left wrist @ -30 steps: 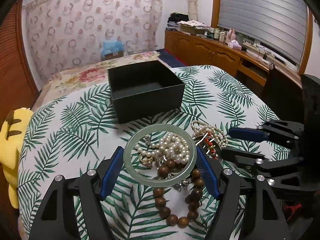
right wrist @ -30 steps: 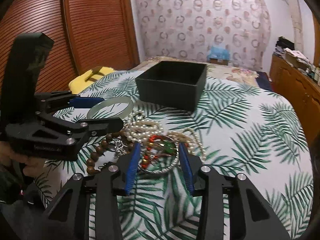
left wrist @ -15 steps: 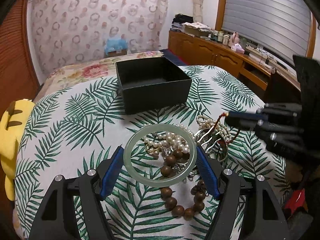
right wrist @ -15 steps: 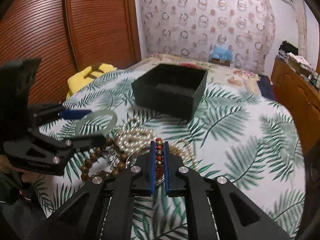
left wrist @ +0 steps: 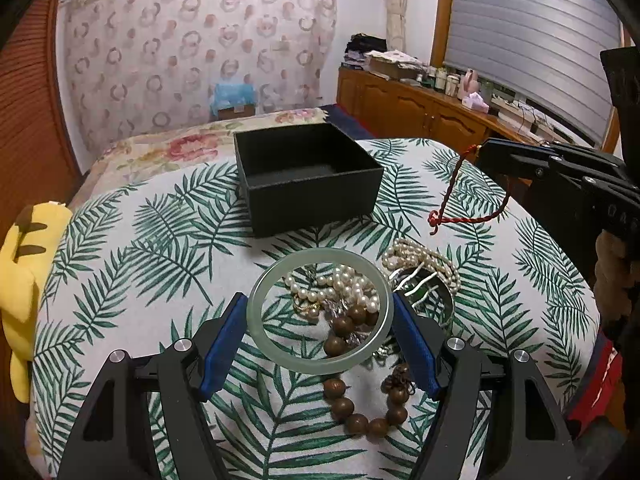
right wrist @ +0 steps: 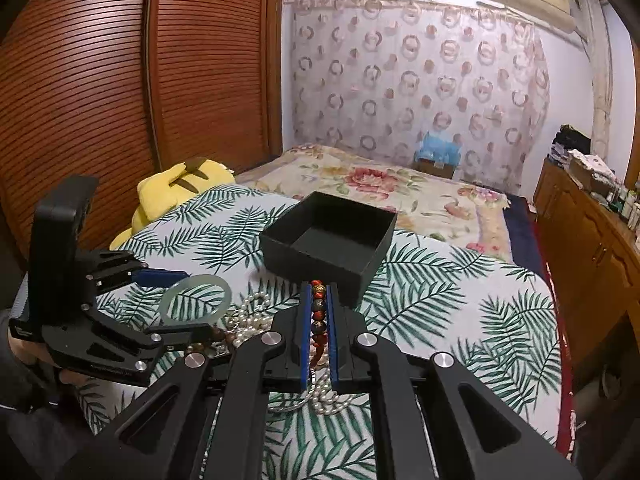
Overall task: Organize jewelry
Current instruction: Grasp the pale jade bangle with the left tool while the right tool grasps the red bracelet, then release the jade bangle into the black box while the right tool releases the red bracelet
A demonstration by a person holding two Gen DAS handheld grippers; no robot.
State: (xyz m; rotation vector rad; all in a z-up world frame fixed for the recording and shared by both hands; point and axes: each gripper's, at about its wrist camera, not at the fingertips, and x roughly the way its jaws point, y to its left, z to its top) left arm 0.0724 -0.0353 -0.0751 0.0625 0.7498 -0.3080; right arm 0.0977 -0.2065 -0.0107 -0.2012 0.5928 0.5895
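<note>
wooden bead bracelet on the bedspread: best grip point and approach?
Take the wooden bead bracelet at its near arc, the bare loop lying flat on the bedspread. Come from above, fingers straddling one strand. Its far end runs under the jade bangle and pearls.

The left gripper (left wrist: 318, 322) is spread wide and clamps a pale green bangle (left wrist: 318, 310); the right gripper (right wrist: 319, 322), raised, is pinched tight on a red beaded bracelet (right wrist: 318, 312).

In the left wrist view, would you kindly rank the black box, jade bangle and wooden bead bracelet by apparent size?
1. black box
2. jade bangle, nearer the camera
3. wooden bead bracelet, partly under the bangle, so uncertain
</note>
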